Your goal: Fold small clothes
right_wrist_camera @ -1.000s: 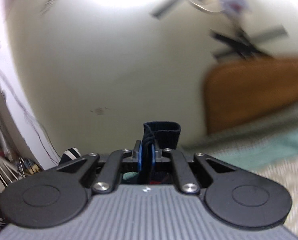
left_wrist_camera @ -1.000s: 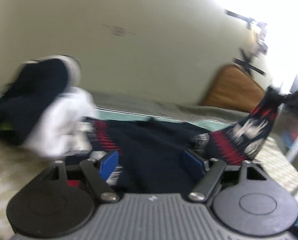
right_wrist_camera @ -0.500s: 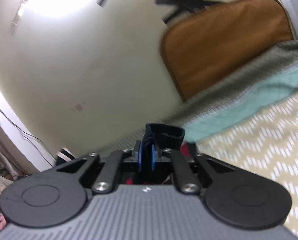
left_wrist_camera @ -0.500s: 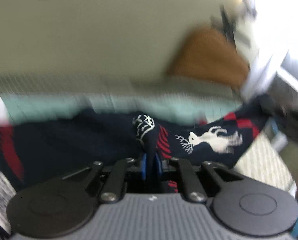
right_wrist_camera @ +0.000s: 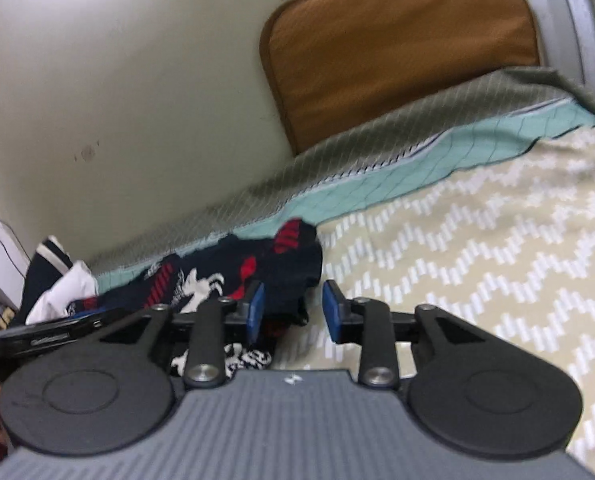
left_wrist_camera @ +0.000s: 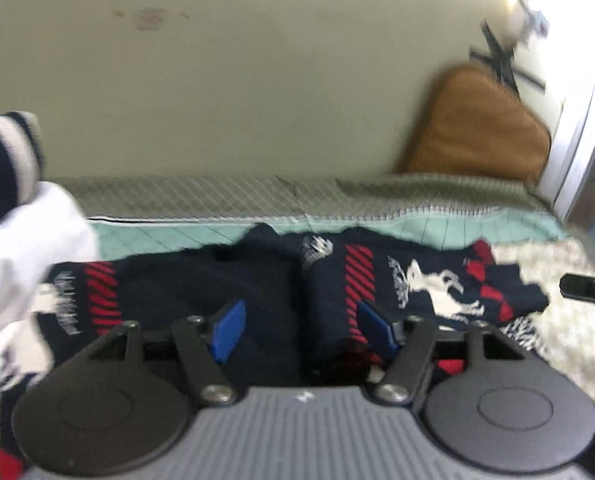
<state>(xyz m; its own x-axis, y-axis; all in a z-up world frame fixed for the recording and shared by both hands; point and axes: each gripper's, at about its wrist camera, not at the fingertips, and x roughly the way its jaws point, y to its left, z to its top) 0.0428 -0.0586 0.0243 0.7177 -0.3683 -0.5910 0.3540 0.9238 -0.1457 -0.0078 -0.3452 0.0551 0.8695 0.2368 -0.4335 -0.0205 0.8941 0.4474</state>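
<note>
Both hands are letting go at once, so the step in hand reads as the release after a fold of the dark patterned garment (left_wrist_camera: 377,280) onto the bed (right_wrist_camera: 477,240).

To do it well: let the fingers spread fully before drawing back, and back out low and straight along their own line, so no blue pad drags a layer of cloth and undoes the fold. A pad catching the knit is the main risk (this fabric looks soft and loose, likely to cling). If the folded edge springs up, a light press with closed fingers would settle it.

Left gripper (left_wrist_camera: 301,330): jaws opening, pads apart, not pressing. The garment lies between and beyond the fingers, a dark ridge of it running up the middle of the gap; the right-hand pad (left_wrist_camera: 373,328) sits just against the red-striped part, though blur leaves actual contact uncertain.

Right gripper (right_wrist_camera: 293,310): jaws opening, nothing clamped. The garment's near corner lies inside the gap toward the left pad (right_wrist_camera: 255,310); the right pad stands clear over bare bedcover.

The garment lies bunched on the bed near the teal band of the cover, with a white animal motif and red stripes showing. A pile of white and navy clothes (left_wrist_camera: 21,220) sits just beside it on the left. An orange cushion (right_wrist_camera: 397,48) leans on the wall, well apart.
</note>
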